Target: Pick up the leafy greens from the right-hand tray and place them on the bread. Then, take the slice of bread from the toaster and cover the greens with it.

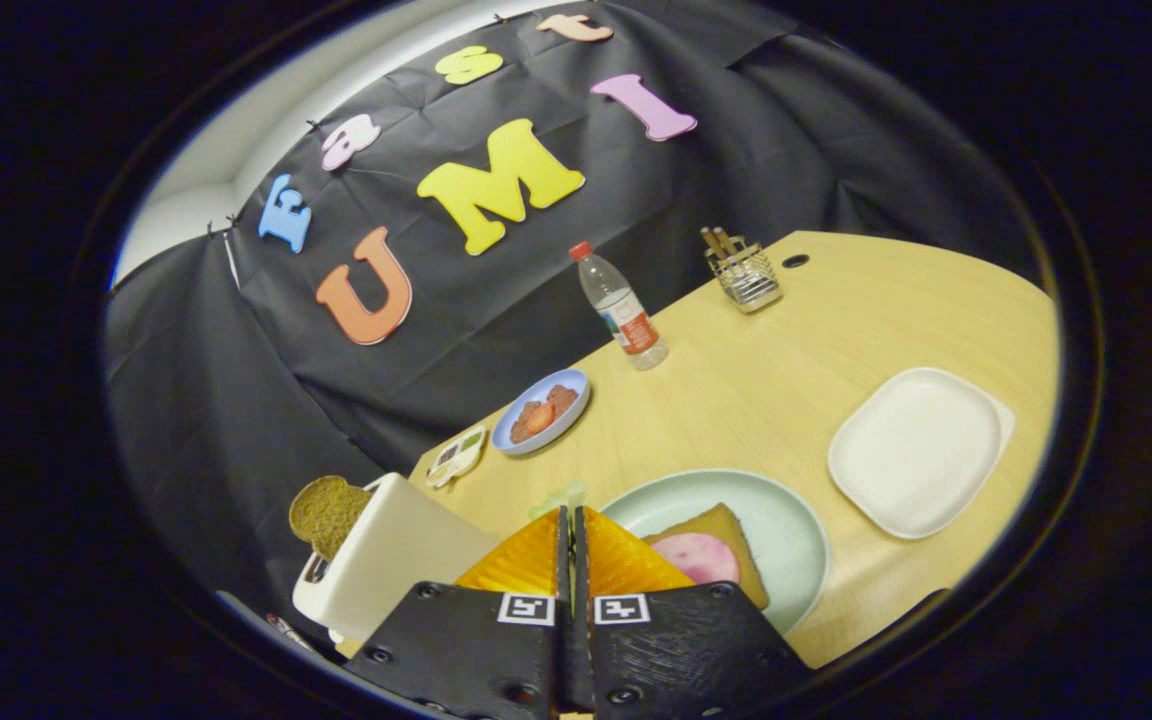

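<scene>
My gripper (570, 512) hangs above the table, its fingers pressed together with a thin pale sliver of leafy greens (558, 496) sticking out at their tips. Just right of the fingers a pale green plate (801, 520) holds a slice of bread (728, 524) with a pink round of ham (701, 557) on top. Left of the fingers stands a white toaster (391, 560) with a brown bread slice (326, 513) poking out of its slot. The white right-hand tray (916, 450) lies bare beyond the plate.
Farther along the wooden table (756, 380) sit a blue dish (541, 412) of food, a small packet (456, 455), a water bottle (621, 305) and a wire holder (744, 272). The table's edge runs close behind the toaster.
</scene>
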{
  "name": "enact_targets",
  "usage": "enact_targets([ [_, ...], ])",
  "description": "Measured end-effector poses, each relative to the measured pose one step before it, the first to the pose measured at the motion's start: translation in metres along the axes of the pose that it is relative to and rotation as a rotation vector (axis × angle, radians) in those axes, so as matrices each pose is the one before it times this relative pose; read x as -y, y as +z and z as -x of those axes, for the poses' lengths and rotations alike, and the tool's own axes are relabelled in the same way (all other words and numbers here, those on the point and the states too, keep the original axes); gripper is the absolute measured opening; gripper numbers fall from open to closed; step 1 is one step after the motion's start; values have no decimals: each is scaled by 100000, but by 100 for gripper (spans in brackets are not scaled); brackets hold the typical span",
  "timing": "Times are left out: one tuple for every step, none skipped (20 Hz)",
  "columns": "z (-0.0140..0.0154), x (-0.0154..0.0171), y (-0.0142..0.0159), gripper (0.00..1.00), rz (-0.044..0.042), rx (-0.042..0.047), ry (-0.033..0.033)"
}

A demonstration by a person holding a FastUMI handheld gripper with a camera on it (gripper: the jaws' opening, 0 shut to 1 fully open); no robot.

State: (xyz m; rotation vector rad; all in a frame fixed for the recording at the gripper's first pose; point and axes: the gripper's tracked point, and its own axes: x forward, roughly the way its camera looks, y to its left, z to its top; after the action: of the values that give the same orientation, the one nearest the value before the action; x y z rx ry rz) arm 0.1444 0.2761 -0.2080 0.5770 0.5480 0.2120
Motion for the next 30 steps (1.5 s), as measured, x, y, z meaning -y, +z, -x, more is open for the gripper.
enact_targets([
  [114,585,-18,0,476,228,-1116],
  [6,544,9,0,184,1,-1150],
  [151,508,135,0,921,649,-1215],
  [35,617,218,0,2260,1025,-1899],
  [82,588,-18,0,2589,918,-1810],
  [21,548,104,0,2396,926,-2030],
  [-38,283,23,0,1381,227,-738],
  [-247,534,-28,4,1755,18,-1985],
  [-229,233,-36,9,1403,-262,-464],
  [-397,-46,-252,14,833,-642,388],
  [-213,-57,-466,18,1300,-1815,329],
  [-227,39,-559,27,1695,-1781,85],
  [-95,95,-63,37,1718,-354,-398],
  [77,80,185,46,1978,1095,-366],
  [450,-7,318,55,2569,1921,-602],
  [325,16,554,64,3195,2427,-692],
  [480,-64,631,74,3419,2804,-516],
  [647,0,871,83,3251,3224,-741],
  [756,-47,979,90,2823,3489,-786],
  [857,-119,1019,92,2135,3447,-815],
  [885,-240,1009,95,1938,3344,-607],
  [913,-340,1027,95,1728,2935,-832],
  [1008,-598,910,96,1595,2396,-256],
  [993,-966,1068,96,1154,2472,531],
  [916,-1280,1136,96,921,2729,930],
  [874,-1514,1060,96,622,2600,1203],
  [733,-1646,835,95,339,2236,1402],
  [544,-1916,702,96,-350,1976,1742],
  [412,-2079,628,96,-912,1592,1906],
  [110,-1932,430,95,-537,932,1118],
])
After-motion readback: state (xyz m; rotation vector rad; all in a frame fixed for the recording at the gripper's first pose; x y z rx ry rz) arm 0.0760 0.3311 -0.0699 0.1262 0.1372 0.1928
